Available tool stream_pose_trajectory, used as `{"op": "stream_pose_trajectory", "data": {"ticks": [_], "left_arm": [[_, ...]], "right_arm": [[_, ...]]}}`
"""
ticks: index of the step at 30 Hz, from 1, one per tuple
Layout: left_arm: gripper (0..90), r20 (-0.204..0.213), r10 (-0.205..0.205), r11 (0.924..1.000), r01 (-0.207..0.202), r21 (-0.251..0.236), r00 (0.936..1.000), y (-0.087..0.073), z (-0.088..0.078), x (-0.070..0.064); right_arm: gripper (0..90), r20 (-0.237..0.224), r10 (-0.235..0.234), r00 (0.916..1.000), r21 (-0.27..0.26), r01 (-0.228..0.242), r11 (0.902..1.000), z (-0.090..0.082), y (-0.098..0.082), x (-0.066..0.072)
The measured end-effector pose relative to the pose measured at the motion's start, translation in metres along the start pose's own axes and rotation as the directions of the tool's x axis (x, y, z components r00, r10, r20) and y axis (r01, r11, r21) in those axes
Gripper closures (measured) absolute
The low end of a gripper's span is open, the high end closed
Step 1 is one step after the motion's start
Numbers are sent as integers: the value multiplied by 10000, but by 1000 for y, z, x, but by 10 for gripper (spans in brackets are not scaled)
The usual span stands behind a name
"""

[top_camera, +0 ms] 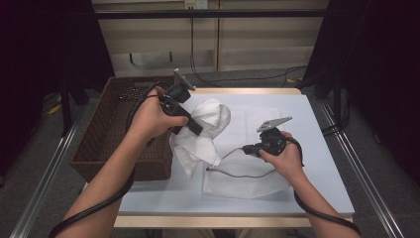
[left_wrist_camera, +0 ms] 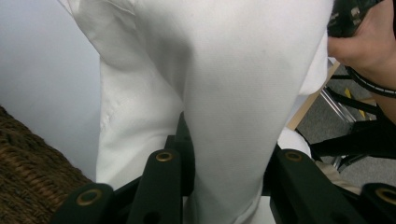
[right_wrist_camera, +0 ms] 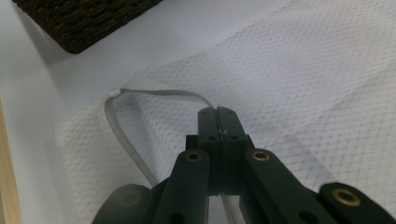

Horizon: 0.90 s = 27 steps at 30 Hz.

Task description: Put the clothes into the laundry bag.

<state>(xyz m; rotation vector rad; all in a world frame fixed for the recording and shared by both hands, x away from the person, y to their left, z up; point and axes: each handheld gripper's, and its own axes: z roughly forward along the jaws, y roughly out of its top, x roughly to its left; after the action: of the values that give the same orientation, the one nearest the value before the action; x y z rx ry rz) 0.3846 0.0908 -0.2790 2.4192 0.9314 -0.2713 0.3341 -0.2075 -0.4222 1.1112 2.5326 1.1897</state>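
Left gripper (top_camera: 194, 125) fingers clamp the white cloth (top_camera: 208, 130); right gripper (top_camera: 247, 149) fingers pinch the mesh bag's strap (right_wrist_camera: 154, 93).

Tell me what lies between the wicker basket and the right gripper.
In the high view, the white cloth held up by the left gripper lies between the wicker basket and the right gripper, above the mesh bag.

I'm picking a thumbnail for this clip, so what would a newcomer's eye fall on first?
First the white cloth, lifted over the middle of the pale table and bunched between the jaws of the left gripper. Next the right gripper, shut on the grey edge band of a white mesh bag lying flat near the front. At the table's left edge sits a dark wicker basket.
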Motion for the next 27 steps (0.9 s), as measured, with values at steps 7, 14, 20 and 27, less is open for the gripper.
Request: {"op": "stream_pose_trajectory", "data": {"ticks": [7, 14, 20, 27], "left_arm": [[718, 255, 201, 9998, -202, 6, 9995, -3, 13, -5], [718, 514, 455, 9987, -467, 218, 9976, -4, 27, -11], [718, 593, 669, 9969, -692, 382, 9960, -4, 36, -15], [718, 752, 753, 9963, -781, 359, 9943, -9, 51, -15]], "right_arm": [[900, -8, 79, 10000, -83, -79, 9999, 0, 1, -1], [900, 104, 35, 9999, -40, -34, 10000, 0, 3, 0], [900, 132, 142, 9998, -194, -139, 9997, -1, 5, -2], [900, 141, 123, 9998, -162, -121, 9998, 1, 7, -1]]}}
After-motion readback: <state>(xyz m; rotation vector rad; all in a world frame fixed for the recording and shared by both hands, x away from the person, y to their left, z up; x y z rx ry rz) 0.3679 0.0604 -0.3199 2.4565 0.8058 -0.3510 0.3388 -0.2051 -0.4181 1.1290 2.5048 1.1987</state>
